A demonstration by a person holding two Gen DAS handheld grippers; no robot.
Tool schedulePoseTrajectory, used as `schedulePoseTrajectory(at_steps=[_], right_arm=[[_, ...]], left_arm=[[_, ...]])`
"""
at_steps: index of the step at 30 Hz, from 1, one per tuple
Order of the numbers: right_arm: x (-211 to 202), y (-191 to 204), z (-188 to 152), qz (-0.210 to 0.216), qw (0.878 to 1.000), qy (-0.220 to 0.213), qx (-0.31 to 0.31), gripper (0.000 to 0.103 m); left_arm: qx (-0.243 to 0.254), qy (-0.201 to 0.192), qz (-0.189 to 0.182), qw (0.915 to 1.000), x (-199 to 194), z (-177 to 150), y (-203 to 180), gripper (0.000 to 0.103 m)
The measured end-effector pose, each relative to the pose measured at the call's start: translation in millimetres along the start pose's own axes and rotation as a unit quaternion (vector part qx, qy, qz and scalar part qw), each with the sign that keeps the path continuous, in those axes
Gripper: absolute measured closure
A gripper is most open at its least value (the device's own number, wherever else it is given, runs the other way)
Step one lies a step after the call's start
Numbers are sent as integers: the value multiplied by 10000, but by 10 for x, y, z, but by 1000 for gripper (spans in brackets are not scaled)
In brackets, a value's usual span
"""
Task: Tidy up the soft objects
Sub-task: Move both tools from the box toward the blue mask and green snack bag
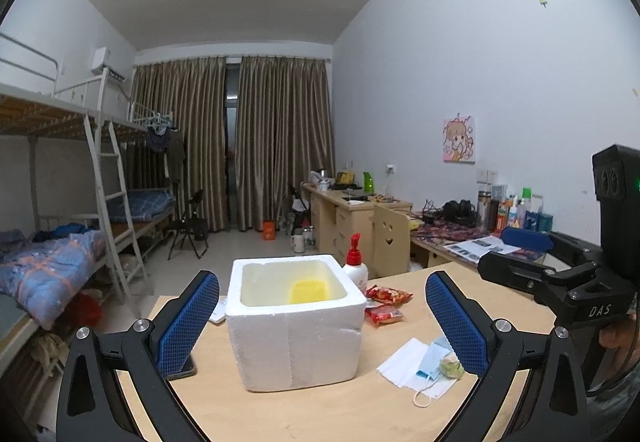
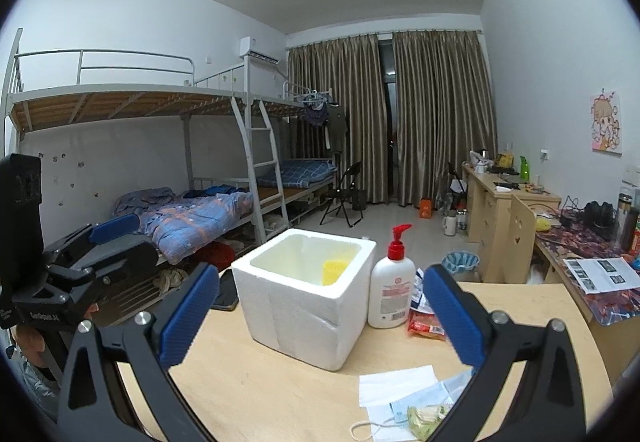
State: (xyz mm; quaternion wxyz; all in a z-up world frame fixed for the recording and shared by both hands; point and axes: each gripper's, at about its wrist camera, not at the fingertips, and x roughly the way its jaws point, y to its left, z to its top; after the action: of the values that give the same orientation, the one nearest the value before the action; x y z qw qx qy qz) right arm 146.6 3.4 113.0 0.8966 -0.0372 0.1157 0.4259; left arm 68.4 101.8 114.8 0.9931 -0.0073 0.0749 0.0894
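Left wrist view showed the left gripper (image 1: 322,326) and right gripper (image 2: 320,316) both wide apart and empty, the yellow sponge (image 1: 309,291) already inside the white foam box (image 1: 296,342), so the blue face masks (image 1: 430,366) beside it likely needed grasping next.

- The foam box (image 1: 295,322) stands mid-table, its top open; only a yellow sponge (image 1: 309,291) lies inside, in its far right corner.
- Right of the box, the lotion bottle (image 2: 391,284) stands just beside its wall, with snack packets (image 1: 386,304) behind.
- Front-right of the box lie face masks (image 1: 422,366).
- Left of the box lies a phone (image 2: 225,292).
- Bare tabletop (image 1: 320,414) lies before the box.
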Motion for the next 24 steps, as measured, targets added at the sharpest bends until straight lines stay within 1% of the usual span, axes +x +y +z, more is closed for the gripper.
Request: schedulePoseTrajectory(at_steps=[7,14,20,24], right_arm=[[-125,-81,-165,-214,9997,-36,90,0],[-276,-134,-337,-395,9992,-35,37,0],[-393,-209,-502,-518,9986,-5,145,0],[-430,-241,-597,-590,9980,46,206,0]], left_arm=[[-40,-216,-191,9996,-69,-137,-134,0],[-64,-237,-350,9991,-87,-273,-209,0],[-281,-181,-456,9984,-54,-390,-194,0],[-347,-171,-450,9982,-27,-480,-206,0]])
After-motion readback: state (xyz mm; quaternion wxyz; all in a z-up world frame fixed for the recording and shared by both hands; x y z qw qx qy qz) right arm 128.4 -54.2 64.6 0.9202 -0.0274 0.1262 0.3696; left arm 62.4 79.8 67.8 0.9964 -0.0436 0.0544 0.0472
